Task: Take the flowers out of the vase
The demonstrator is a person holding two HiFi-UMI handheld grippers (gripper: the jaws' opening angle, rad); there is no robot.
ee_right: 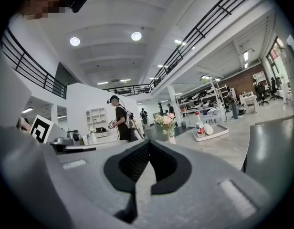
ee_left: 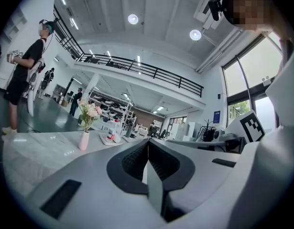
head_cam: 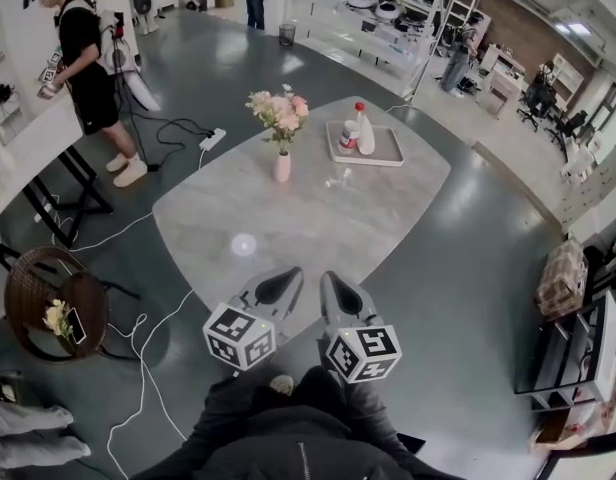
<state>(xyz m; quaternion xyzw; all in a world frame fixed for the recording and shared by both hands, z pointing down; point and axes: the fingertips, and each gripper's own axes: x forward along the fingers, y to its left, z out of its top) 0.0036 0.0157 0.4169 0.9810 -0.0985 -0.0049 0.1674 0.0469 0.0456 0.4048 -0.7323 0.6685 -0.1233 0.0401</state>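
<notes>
Head view: flowers (head_cam: 279, 109), one pink and cream bunch, standing upright in a slim pink vase (head_cam: 282, 167) on the far half of the grey marbled desk (head_cam: 308, 233), well apart from both of your grippers. Just to the right of the vase on the same desk: one grey tray (head_cam: 387, 149) carrying a white bottle (head_cam: 367, 136) with a red cap and a smaller container (head_cam: 349, 136) touching or nearly touching it. At the near edge of the desk: your left gripper (head_cam: 291, 272) and right gripper (head_cam: 328, 276), side by side and pointing toward the vase, each with its marker cube at the rear. In the left gripper view, the left gripper (ee_left: 148, 142) has its jaws closed together with nothing between them; the flowers (ee_left: 89, 112) and vase (ee_left: 83, 140) sit far ahead and to the left of the jaw line. In the right gripper view, the right gripper (ee_right: 149, 144) likewise has its jaws pressed together and empty; the flowers (ee_right: 166, 120) and vase (ee_right: 171, 140) stand ahead, slightly to the right. Surroundings, head view: one person in black (head_cam: 83, 58) standing at the upper left beside a white table (head_cam: 28, 148); one white power strip (head_cam: 213, 139) with cables on the dark floor; one round wicker seat (head_cam: 33, 303) at the lower left holding a small pale yellow bunch (head_cam: 56, 317).
</notes>
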